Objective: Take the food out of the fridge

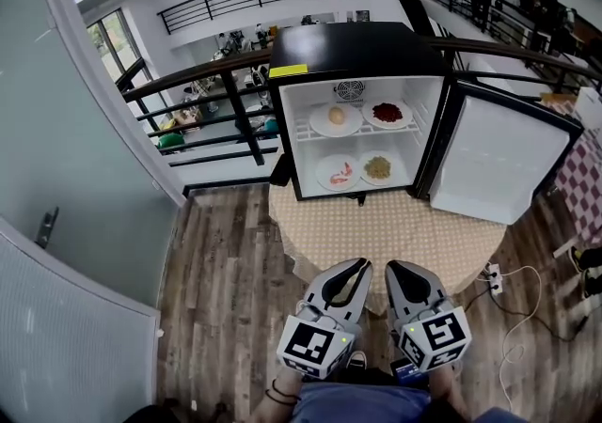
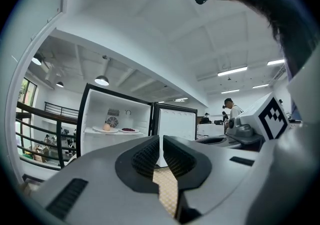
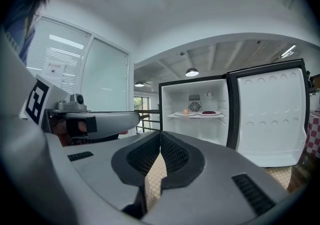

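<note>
Left gripper [image 1: 362, 265] and right gripper [image 1: 392, 267]: grey shells, black jaws, marker cubes.

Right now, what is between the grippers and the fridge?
Only a bare stretch of beige tablecloth lies between the left gripper, the right gripper and the open fridge. The head view shows it.
</note>
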`<state>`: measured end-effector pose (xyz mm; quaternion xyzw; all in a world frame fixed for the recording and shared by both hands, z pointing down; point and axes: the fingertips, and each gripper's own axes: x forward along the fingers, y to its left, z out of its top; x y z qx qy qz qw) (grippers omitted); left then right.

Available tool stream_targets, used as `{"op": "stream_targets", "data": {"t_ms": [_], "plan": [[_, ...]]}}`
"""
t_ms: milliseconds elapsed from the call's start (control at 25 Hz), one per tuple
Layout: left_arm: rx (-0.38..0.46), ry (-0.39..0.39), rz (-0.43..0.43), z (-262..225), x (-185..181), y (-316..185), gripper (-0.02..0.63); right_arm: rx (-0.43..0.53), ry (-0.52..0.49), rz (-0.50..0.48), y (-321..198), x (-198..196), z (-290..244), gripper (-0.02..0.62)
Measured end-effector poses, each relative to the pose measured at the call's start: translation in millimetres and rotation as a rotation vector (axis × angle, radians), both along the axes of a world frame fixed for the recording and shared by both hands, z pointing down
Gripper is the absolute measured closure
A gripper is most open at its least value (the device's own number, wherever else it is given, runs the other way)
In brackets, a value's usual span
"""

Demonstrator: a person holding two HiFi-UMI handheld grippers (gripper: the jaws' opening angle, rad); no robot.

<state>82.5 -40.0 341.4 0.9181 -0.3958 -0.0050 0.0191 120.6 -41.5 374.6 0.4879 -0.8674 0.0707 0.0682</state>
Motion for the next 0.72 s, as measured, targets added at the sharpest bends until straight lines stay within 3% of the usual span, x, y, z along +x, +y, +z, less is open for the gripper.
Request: {"op": "stream_targets", "data": {"t_ms": [560, 720], "plan": [[-0.043, -0.063, -0.064, 18.0, 1.1, -33.4, 0.587, -0.036, -0.047, -0.022, -35.3, 5.1, 11.7, 0.577], [-0.035, -0.079, -0.043, 24.0, 3.3, -48.7, 0.586, -0.05, -0.056, -0.023, -51.5, 3.2, 20.3, 0.577]]}}
